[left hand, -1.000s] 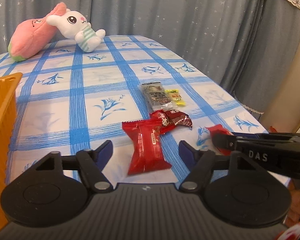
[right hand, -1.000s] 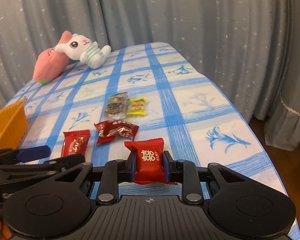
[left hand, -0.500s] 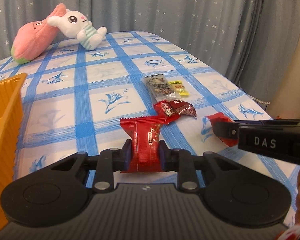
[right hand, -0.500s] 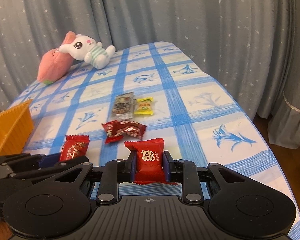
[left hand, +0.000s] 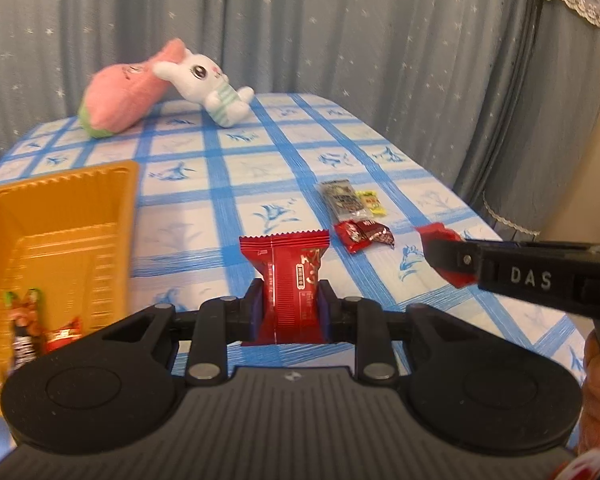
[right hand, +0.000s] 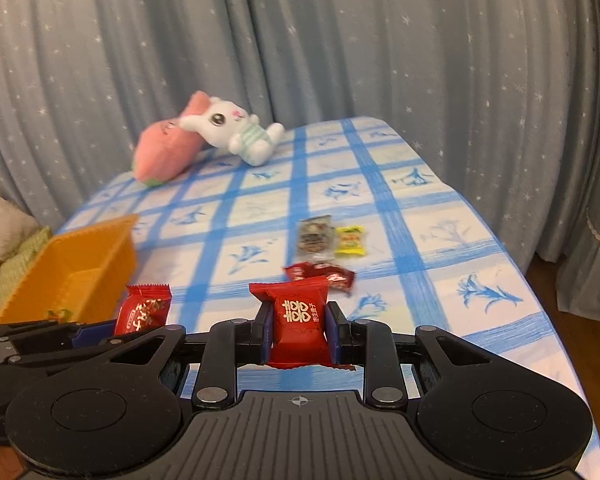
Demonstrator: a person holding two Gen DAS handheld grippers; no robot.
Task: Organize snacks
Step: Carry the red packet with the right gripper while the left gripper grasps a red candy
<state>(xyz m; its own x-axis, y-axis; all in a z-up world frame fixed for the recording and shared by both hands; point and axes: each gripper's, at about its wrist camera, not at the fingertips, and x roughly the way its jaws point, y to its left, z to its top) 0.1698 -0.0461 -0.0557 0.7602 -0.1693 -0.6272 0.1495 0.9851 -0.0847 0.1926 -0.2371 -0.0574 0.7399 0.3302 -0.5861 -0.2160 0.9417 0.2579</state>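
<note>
My left gripper [left hand: 290, 312] is shut on a long red snack packet [left hand: 286, 276], held above the table; it also shows in the right wrist view [right hand: 140, 312]. My right gripper [right hand: 299, 334] is shut on a red candy packet [right hand: 298, 316] with a gold double-happiness mark; it appears in the left wrist view [left hand: 440, 252]. An orange tray [left hand: 112, 208] lies at the left with a few snacks [left hand: 24, 332] in its near end. On the cloth lie a dark red packet [left hand: 364, 234], a clear grey packet [left hand: 340, 200] and a small yellow candy [left hand: 372, 204].
A pink plush [left hand: 120, 100] and a white rabbit plush [left hand: 208, 88] lie at the table's far end. Grey star curtains hang behind. The table's right edge [right hand: 532, 280] drops to the floor. A cushion [right hand: 0, 236] sits at the far left.
My left gripper shut on the long red packet and lifted it, swinging left so the orange tray came into view. My right gripper rose with its red candy.
</note>
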